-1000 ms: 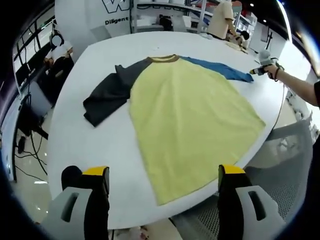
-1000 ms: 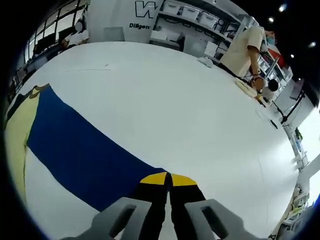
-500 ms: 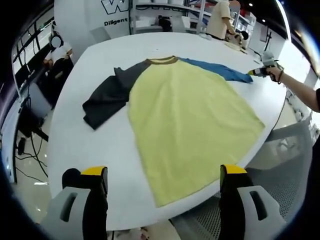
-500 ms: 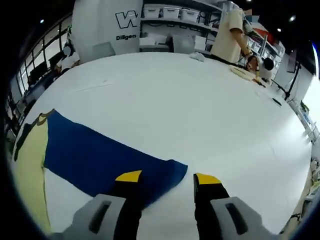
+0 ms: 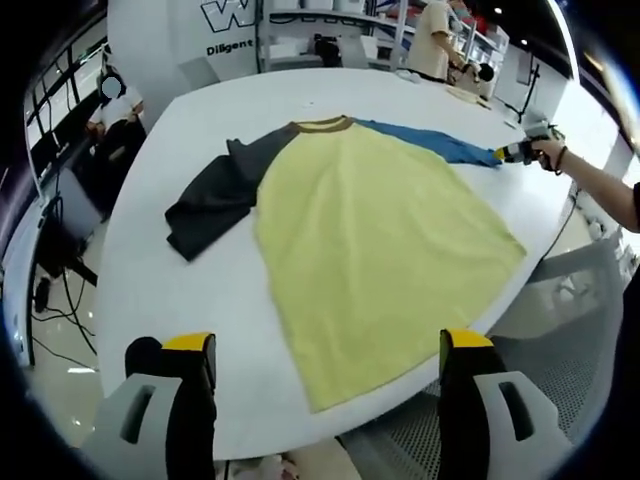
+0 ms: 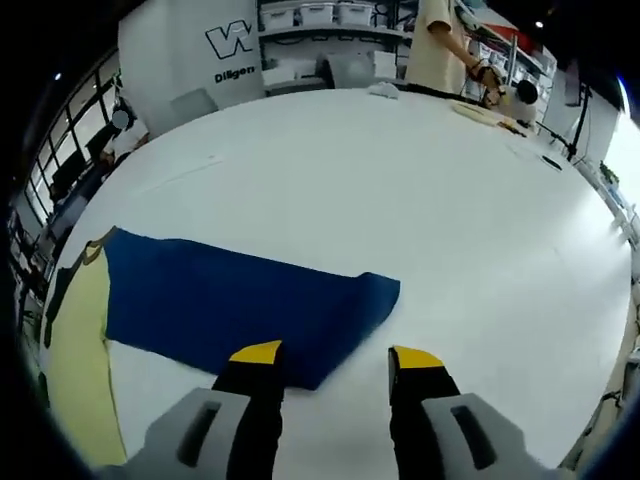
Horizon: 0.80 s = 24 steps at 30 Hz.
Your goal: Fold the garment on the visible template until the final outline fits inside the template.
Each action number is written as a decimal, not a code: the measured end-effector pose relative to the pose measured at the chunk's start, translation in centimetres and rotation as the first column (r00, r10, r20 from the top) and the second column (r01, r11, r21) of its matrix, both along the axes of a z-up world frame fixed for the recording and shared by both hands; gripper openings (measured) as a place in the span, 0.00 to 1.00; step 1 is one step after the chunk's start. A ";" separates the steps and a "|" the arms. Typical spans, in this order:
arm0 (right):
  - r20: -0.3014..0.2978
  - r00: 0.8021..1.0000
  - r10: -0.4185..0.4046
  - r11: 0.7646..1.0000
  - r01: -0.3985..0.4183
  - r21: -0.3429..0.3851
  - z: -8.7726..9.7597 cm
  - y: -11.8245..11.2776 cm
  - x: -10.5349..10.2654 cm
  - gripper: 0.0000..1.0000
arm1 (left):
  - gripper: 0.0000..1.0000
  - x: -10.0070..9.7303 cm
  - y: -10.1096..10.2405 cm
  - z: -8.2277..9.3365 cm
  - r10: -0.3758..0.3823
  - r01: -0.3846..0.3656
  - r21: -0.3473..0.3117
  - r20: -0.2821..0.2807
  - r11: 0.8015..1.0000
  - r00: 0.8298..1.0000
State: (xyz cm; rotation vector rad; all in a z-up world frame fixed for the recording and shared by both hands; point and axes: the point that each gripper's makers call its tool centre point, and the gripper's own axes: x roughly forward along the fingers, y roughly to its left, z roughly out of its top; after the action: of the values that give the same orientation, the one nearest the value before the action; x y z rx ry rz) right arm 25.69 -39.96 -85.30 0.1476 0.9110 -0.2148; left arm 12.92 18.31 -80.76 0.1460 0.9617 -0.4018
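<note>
Yellow fabric forms the body of the garment (image 5: 375,240), which lies flat on the white table (image 5: 190,300) at about 12 o'clock from the left gripper (image 5: 327,355), whose jaws stand wide apart with nothing between them. A dark grey sleeve (image 5: 215,190) spreads toward 10 o'clock and a blue sleeve (image 5: 430,142) toward 1 o'clock, where a person's hand (image 5: 548,152) holds the right gripper (image 6: 335,355). In the right gripper view its jaws are spread and released, with the blue sleeve's end lying just beyond the tips.
</note>
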 end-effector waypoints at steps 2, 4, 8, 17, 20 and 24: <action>-0.004 1.000 -0.014 1.000 0.014 0.012 -0.3 0.2 -0.4 0.28 | 0.90 0.0 0.1 0.0 0.001 -0.001 0.001 0.000 1.000 1.000; -0.006 1.000 -0.023 0.999 0.024 0.027 -0.5 0.4 -0.5 0.21 | 0.89 0.1 0.1 0.1 0.001 -0.001 0.000 0.003 1.000 1.000; 0.004 0.999 -0.038 0.999 0.038 0.018 -0.4 0.3 -0.5 0.17 | 0.89 0.1 0.2 0.2 0.000 0.000 0.000 0.007 1.000 1.000; -0.002 1.000 -0.012 1.000 0.012 0.019 -0.3 0.5 -0.2 0.08 | 0.87 -0.2 0.4 0.2 0.002 -0.002 0.000 0.002 1.000 1.000; -0.004 1.000 -0.010 1.000 0.011 0.023 -0.2 0.5 0.0 0.05 | 0.88 -0.2 0.5 0.2 0.007 -0.007 -0.001 0.005 1.000 1.000; -0.004 1.000 0.001 1.000 -0.001 -0.011 0.4 0.3 0.1 0.00 | 0.88 -0.3 0.6 0.3 0.016 -0.016 -0.006 0.006 1.000 1.000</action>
State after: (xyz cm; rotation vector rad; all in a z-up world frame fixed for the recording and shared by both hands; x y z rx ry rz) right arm 25.75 -39.70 -84.88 0.1365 0.9139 -0.2194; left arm 12.65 18.94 -80.47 0.1338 0.9549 -0.3889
